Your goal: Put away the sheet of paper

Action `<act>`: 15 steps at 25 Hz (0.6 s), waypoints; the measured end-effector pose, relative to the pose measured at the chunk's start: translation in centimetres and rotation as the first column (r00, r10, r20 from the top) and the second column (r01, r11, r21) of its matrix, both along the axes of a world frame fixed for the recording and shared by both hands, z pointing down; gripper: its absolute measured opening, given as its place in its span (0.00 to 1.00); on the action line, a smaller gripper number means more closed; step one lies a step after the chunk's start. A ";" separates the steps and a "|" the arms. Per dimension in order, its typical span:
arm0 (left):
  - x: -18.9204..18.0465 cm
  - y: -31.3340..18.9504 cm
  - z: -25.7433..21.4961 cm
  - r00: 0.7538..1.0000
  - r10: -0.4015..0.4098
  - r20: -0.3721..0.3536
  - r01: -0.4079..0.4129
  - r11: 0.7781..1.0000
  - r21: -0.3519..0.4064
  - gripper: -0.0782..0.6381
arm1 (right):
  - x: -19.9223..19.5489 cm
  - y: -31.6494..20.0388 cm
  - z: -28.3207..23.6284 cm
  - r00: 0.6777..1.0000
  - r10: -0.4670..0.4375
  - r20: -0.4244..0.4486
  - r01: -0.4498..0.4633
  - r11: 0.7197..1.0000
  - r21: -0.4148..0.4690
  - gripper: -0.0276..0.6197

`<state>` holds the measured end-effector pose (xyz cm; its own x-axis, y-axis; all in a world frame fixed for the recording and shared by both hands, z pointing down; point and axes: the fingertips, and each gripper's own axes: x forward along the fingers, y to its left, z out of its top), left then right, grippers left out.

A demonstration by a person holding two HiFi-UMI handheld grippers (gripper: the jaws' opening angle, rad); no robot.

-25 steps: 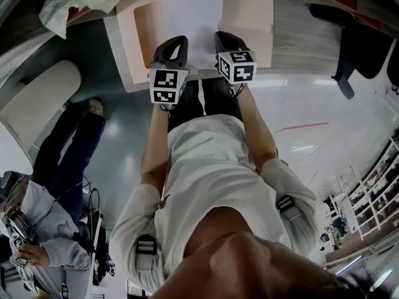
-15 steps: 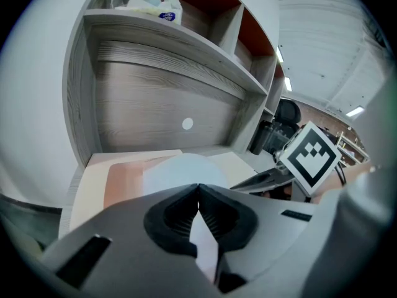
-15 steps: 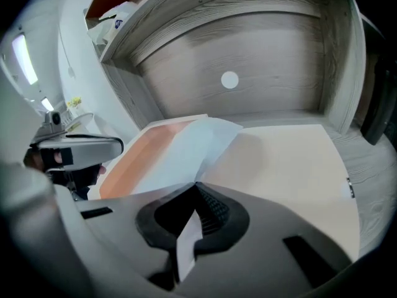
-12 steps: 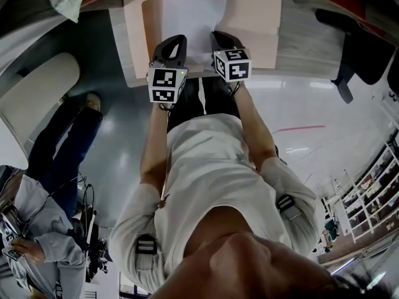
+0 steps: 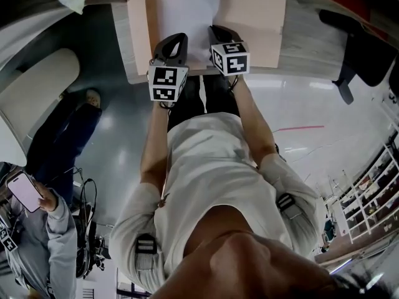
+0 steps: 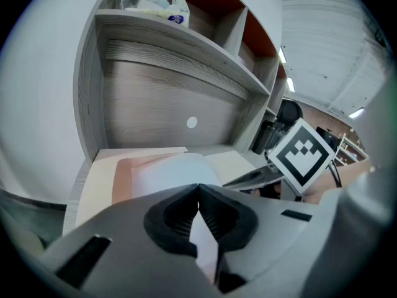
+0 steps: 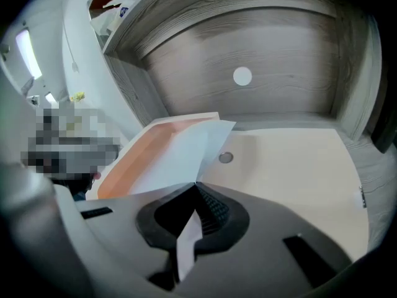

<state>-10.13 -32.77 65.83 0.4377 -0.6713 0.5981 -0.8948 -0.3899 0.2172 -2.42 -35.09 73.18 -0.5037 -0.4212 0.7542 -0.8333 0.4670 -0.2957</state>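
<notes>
Pinching the near edge of the sheet of paper (image 5: pixel 187 14) at two spots, the left hand-held gripper (image 6: pixel 198 190) and right hand-held gripper (image 7: pixel 197 188) are both clamped on it, probably so it spreads flat over the open peach folder (image 5: pixel 255 23) on the surface (image 5: pixel 305 42)

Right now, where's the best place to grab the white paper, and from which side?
Its near edge, from the person's side. The sheet of paper is thin and lies over the open peach folder, so only an edge fits between tongs, and that one faces the person. The left gripper and right gripper are shut on it there.
</notes>
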 end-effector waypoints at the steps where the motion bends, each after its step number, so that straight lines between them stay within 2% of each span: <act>1: -0.1 0.0 0.0 1.000 -0.005 -0.001 0.005 1.000 -0.001 0.14 | -0.3 -0.1 0.0 1.000 -0.004 0.001 0.004 1.000 0.000 0.07; 15: -2.1 0.5 0.7 0.999 -0.054 -0.005 0.054 0.999 -0.007 0.14 | -3.7 0.3 0.8 0.998 -0.064 -0.003 0.064 0.998 -0.007 0.07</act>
